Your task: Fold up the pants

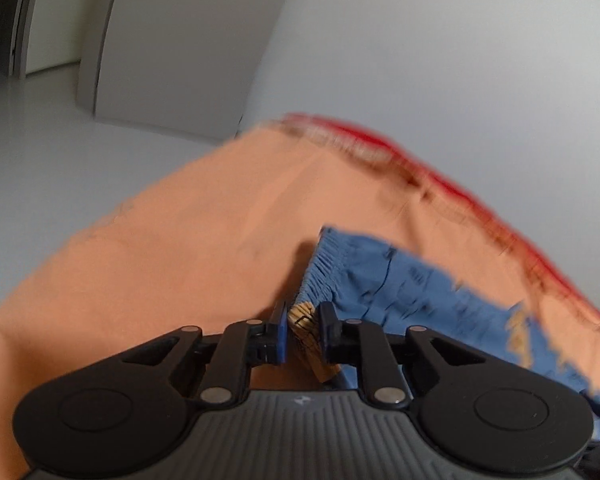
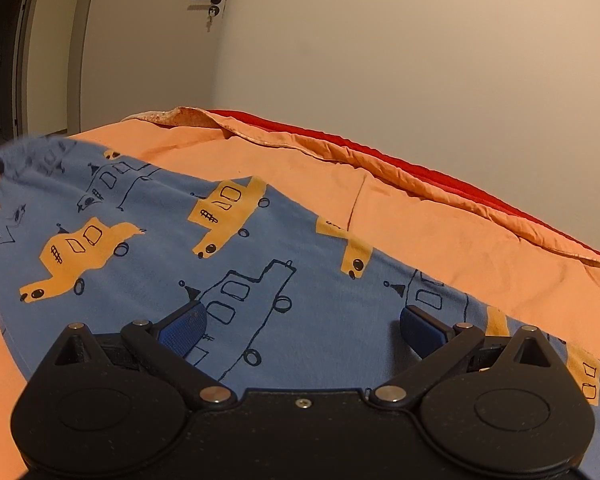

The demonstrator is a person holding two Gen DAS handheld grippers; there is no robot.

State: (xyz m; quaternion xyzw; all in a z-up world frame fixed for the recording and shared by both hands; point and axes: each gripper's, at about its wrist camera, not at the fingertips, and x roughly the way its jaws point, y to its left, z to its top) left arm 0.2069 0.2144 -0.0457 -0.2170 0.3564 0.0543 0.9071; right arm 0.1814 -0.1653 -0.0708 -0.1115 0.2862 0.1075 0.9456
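On the orange sheet (image 2: 440,232) the pants (image 2: 180,248) run left-right; left claw (image 1: 304,320) pinches their waistband, right claw (image 2: 300,320) gapes.

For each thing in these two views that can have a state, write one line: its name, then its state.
Left gripper: shut on the pants' waistband corner.
Right gripper: open, above the pants, gripping nothing.
Pants: spread flat on the orange sheet, not yet folded.
Orange sheet: laid out, far edge rumpled.
Door: closed.
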